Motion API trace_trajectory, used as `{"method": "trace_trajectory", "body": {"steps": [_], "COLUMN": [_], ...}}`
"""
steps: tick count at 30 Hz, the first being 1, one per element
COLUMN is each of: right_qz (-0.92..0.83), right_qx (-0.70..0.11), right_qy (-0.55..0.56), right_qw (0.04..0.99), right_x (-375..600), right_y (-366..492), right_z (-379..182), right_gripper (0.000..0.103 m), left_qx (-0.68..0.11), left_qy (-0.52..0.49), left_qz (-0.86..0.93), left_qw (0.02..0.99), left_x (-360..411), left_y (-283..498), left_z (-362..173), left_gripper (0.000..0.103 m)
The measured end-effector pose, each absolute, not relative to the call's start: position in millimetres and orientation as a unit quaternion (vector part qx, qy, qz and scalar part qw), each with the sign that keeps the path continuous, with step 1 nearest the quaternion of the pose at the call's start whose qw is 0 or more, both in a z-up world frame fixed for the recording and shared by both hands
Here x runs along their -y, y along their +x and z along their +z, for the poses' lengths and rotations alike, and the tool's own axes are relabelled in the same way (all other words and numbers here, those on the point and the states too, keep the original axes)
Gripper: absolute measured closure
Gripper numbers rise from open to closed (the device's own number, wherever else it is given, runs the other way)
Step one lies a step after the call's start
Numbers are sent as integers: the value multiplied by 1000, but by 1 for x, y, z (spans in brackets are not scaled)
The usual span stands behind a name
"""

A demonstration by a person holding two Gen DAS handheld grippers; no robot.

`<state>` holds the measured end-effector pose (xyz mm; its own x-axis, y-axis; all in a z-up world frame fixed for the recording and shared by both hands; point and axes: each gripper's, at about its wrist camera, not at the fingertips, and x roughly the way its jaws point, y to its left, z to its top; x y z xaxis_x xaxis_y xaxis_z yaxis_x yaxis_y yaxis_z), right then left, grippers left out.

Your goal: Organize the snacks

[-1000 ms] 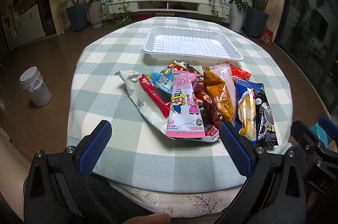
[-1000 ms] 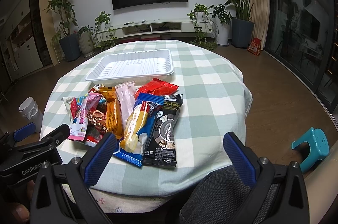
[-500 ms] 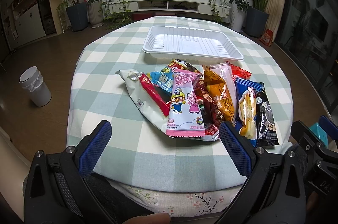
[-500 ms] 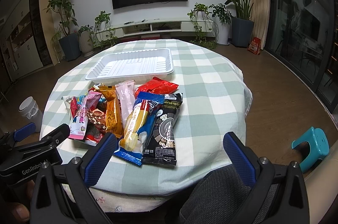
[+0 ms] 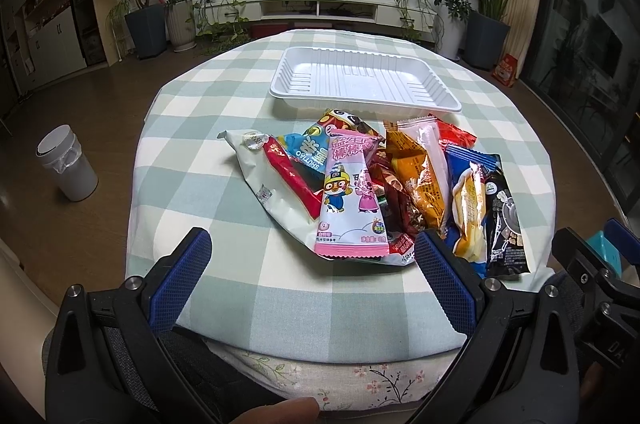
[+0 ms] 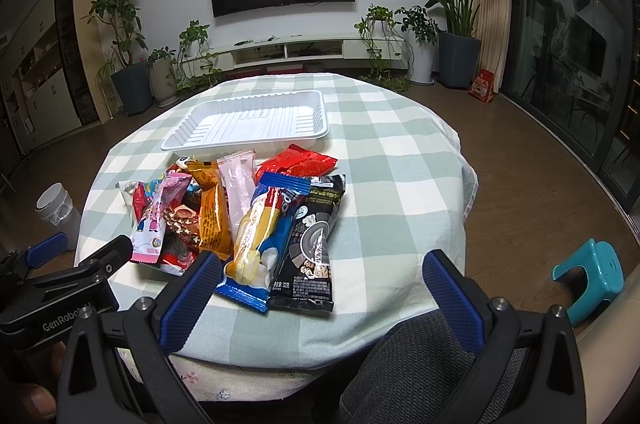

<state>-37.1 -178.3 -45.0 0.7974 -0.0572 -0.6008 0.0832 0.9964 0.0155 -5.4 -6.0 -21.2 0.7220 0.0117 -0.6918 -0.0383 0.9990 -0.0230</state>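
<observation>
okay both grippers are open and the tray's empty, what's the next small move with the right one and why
Probably ease the right gripper forward and down onto the black cookie packet. It lies at the pile's right edge, nearest that gripper, with only the blue packet overlapping one side. The white tray behind the pile holds nothing yet, and both grippers are open and empty.

Snack packets heaped on table, tray just behind.

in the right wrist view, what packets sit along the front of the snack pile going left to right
Pink cartoon packet → orange packet → blue and yellow packet → black cookie packet. The packets tucked between the pink and orange ones overlap too much to place.
</observation>
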Motion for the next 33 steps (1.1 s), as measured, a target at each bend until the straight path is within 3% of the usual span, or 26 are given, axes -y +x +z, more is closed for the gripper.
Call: {"method": "trace_trajectory", "body": {"steps": [14,20,28,33], "right_qz": [-37,-37,-32,-28], "right_qx": [-319,-318,-320,-327], "right_qy": [21,23,30,44], "right_qw": [947,947,946,943], "right_x": [178,179,180,187], "right_y": [-39,-39,-42,-41], "right_z": [-49,-50,-55,-56], "right_gripper": [0,0,0,0], "left_qx": [-378,-368,-458,-471], "left_qy": [-27,-91,-79,-101], "left_qz": [12,-101,-76,-81], "left_qw": [925,920,882,872], "left_x": [2,-14,-25,-38], "left_y": [-7,-8,-2,1], "left_z": [-28,-38,-68,-76], "left_gripper": [0,0,0,1]}}
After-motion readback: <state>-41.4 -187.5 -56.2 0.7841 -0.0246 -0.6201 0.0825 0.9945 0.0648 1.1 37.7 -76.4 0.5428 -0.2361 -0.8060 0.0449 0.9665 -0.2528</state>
